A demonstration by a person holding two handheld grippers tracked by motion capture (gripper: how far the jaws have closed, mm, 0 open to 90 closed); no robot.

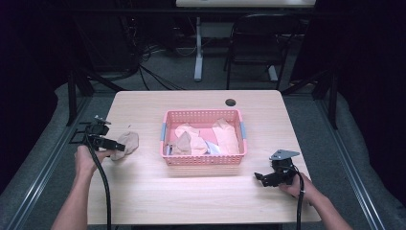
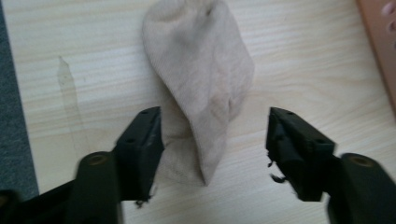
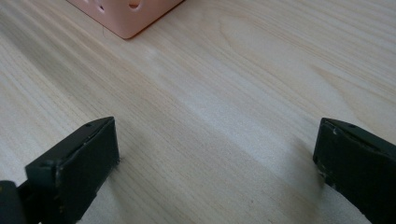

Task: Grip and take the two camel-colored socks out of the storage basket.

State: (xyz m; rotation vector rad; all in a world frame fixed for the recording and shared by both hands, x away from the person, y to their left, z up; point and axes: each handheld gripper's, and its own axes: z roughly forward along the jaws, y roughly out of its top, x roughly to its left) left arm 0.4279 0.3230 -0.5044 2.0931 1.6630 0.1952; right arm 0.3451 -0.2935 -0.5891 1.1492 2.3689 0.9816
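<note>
A beige sock point(image 1: 127, 142) point(image 2: 201, 84) lies crumpled on the wooden table, left of a pink plastic basket point(image 1: 201, 113) point(image 2: 380, 46) point(image 3: 126, 18). My left gripper point(image 1: 119, 146) point(image 2: 215, 140) is low over the sock's near end, open. The sock's end lies between the jaws; the left jaw is at the cloth's edge and the right jaw stands clear of it. The basket holds several beige and pink socks point(image 1: 225, 136). My right gripper point(image 1: 261, 178) point(image 3: 215, 154) rests near the table's front right, open, with bare wood between its jaws.
A dark cable hole point(image 1: 231, 102) sits in the tabletop behind the basket. A black chair point(image 1: 258, 43) and a white desk leg point(image 1: 198, 48) stand beyond the table. The table's left edge runs close to my left hand point(image 1: 86, 160).
</note>
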